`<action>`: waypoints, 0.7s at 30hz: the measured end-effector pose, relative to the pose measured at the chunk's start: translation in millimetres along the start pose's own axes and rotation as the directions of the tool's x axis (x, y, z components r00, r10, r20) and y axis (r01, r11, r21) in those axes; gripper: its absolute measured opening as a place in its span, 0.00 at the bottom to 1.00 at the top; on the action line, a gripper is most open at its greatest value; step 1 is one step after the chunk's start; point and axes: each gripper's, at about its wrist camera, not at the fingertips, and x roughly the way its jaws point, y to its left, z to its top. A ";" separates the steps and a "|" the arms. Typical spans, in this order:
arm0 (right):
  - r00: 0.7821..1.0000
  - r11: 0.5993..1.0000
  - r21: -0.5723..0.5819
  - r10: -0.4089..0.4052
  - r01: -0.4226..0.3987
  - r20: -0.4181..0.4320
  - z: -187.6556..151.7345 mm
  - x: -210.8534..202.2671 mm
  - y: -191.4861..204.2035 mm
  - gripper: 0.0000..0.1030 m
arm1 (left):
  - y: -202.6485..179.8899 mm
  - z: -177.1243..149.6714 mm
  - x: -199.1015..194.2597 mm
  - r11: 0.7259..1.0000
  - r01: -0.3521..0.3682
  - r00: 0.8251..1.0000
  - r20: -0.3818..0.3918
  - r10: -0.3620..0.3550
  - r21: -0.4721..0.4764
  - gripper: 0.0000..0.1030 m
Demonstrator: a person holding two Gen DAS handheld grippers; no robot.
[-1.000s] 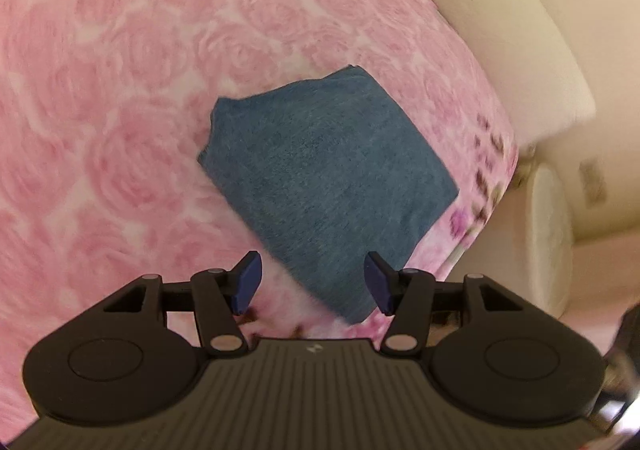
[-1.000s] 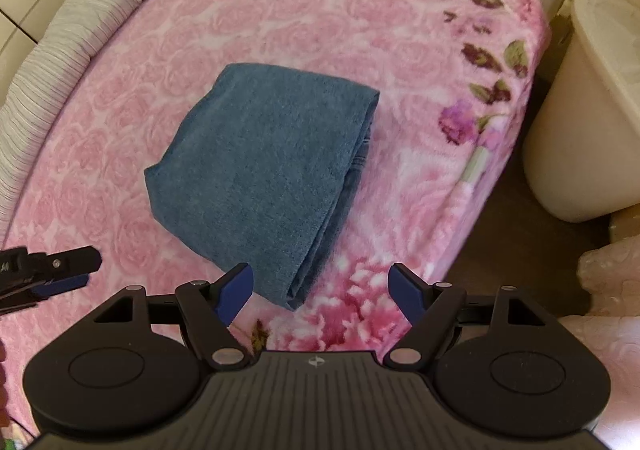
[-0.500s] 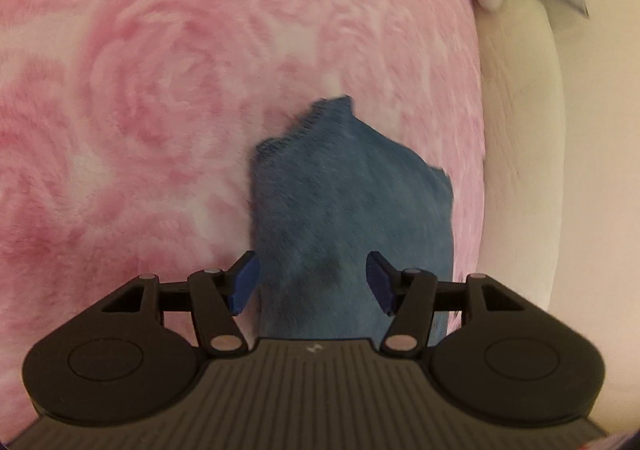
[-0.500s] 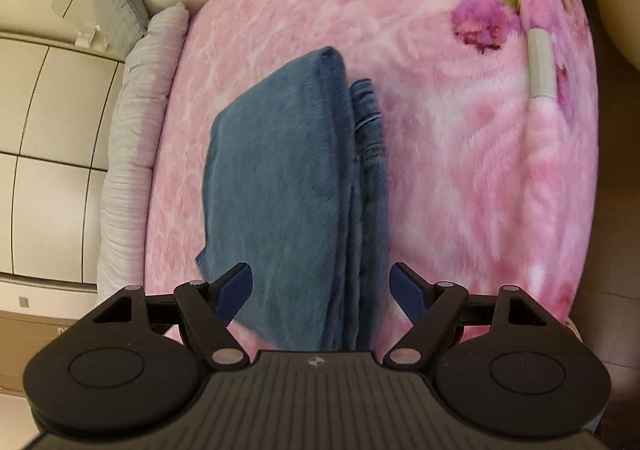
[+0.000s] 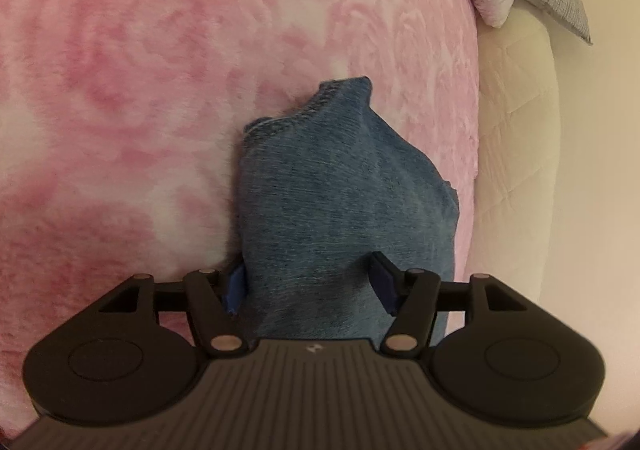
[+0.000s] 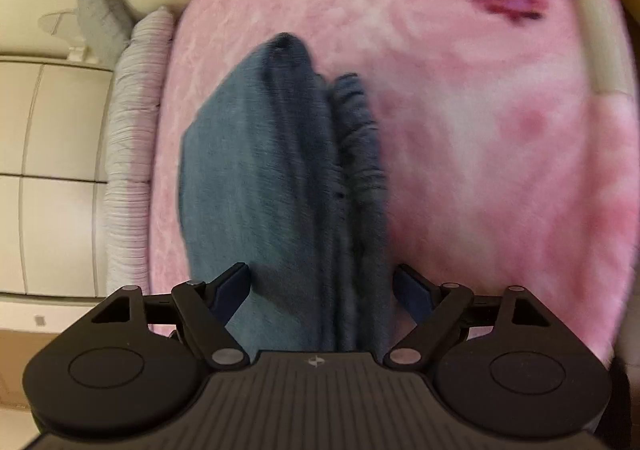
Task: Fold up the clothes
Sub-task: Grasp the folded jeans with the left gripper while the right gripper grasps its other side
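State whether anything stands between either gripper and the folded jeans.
Nothing visible does. The folded jeans lie between the open jaws of both the left gripper and the right gripper, on the pink blanket.

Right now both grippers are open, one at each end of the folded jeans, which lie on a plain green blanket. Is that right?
One detail is wrong: the blanket is pink with a rose pattern, not plain green, as both wrist views show. The rest holds: the left gripper and the right gripper are open, each with the folded jeans between its fingers.
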 end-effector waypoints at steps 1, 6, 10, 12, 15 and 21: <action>1.000 1.000 -0.005 0.008 -0.008 -0.005 2.7 4.4 2.3 0.67 | 1.1 -0.2 -0.6 1.000 0.006 1.000 0.002 -0.006 -0.004 0.54; 0.999 0.999 -0.012 0.037 -0.037 -0.004 12.1 20.8 3.9 0.66 | 26.0 -0.3 -1.2 0.983 0.098 0.995 0.034 -0.094 -0.157 0.52; 0.998 0.999 -0.009 0.053 -0.053 0.030 12.9 29.7 7.4 0.72 | 32.0 -4.2 2.5 0.977 0.145 0.989 0.063 -0.136 -0.160 0.52; 0.998 0.999 0.006 0.053 -0.053 0.032 15.1 33.0 10.2 0.69 | 32.2 -5.6 0.0 0.968 0.185 0.982 0.077 -0.174 -0.169 0.48; 0.993 0.989 0.093 0.114 -0.116 0.028 22.6 27.4 1.7 0.45 | 38.5 -6.3 -6.1 0.923 0.320 0.947 0.110 -0.303 -0.213 0.43; 0.994 0.987 0.119 0.108 -0.107 0.003 29.1 35.9 -3.3 0.52 | 37.6 1.9 12.4 0.957 0.231 0.972 0.087 -0.219 -0.177 0.44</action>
